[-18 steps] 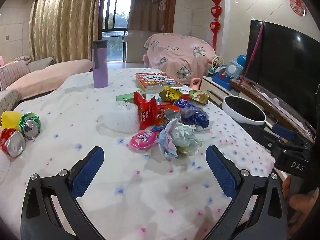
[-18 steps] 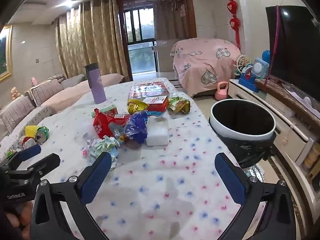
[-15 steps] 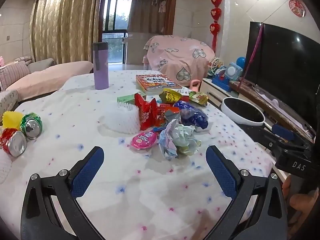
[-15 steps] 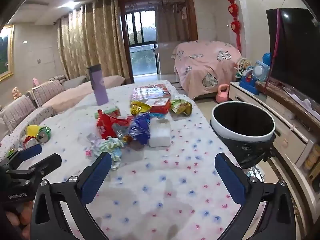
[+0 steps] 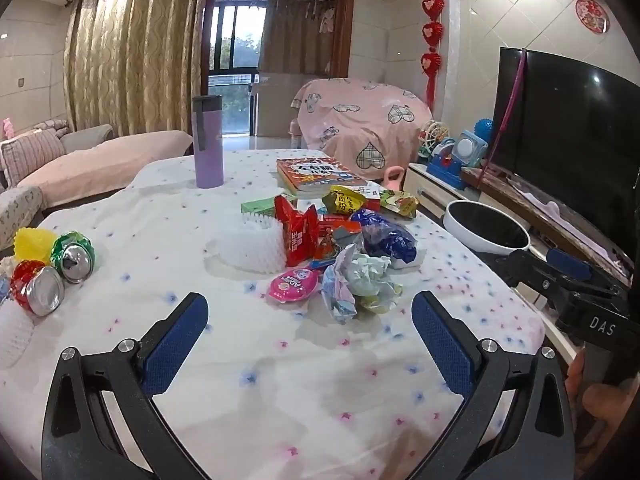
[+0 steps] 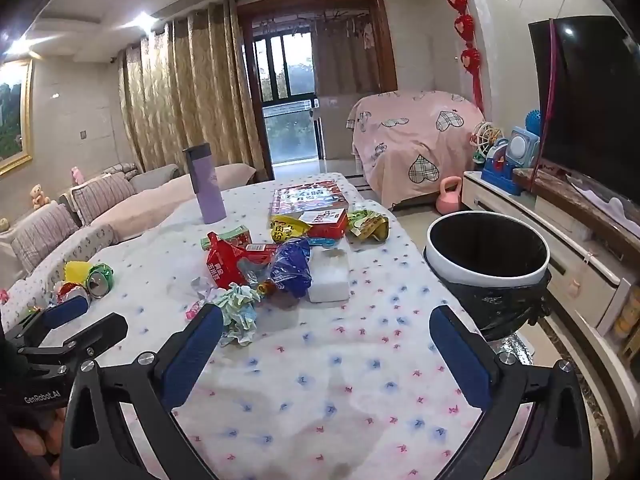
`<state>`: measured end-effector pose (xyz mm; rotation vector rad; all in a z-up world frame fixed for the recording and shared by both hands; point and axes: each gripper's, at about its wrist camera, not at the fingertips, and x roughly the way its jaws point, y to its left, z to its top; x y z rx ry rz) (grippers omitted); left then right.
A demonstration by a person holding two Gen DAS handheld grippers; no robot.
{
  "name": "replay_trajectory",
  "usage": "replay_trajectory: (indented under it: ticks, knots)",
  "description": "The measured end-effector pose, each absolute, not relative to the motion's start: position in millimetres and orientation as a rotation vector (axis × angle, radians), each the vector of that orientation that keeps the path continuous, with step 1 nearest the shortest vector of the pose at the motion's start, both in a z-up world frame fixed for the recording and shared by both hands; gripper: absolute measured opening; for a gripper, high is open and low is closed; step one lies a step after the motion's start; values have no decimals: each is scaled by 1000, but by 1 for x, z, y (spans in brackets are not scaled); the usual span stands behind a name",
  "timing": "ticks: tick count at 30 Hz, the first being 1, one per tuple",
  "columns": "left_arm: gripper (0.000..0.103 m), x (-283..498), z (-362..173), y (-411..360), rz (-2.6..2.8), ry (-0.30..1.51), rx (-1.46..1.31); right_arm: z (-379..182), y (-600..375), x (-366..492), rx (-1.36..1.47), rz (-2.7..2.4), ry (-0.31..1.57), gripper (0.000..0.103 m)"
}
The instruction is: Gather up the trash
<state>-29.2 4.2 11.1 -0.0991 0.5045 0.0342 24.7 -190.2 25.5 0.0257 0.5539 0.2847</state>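
Left gripper: spread wide, nothing between the blue pads, hanging low over the tablecloth.
Right gripper: equally wide, empty, left pad just beside the crumpled paper.
Just ahead of left fingers: crumpled paper and pink wrapper, touching each other; risk of pinching both, or snagging cloth if the close comes too low.
Further ahead: red packet, blue bag, white foam net piled tight; a sloppy grab likely drags neighbours or scatters them.
Off to the left: crushed cans near the table edge; a nudge could roll them off.
Right of right fingers: trash bin beside the table, below its edge; light paper could miss the rim on release.
Far beyond: purple tumbler and book; probably not trash, mistaken pickup possible.
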Motion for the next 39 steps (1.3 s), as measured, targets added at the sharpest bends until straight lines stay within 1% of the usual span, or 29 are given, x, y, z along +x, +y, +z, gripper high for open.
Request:
replay_trajectory:
  ticks: [39]
  knots:
    - [103, -25, 12, -1, 34, 507, -99, 22, -193, 26, 63, 307, 569, 103]
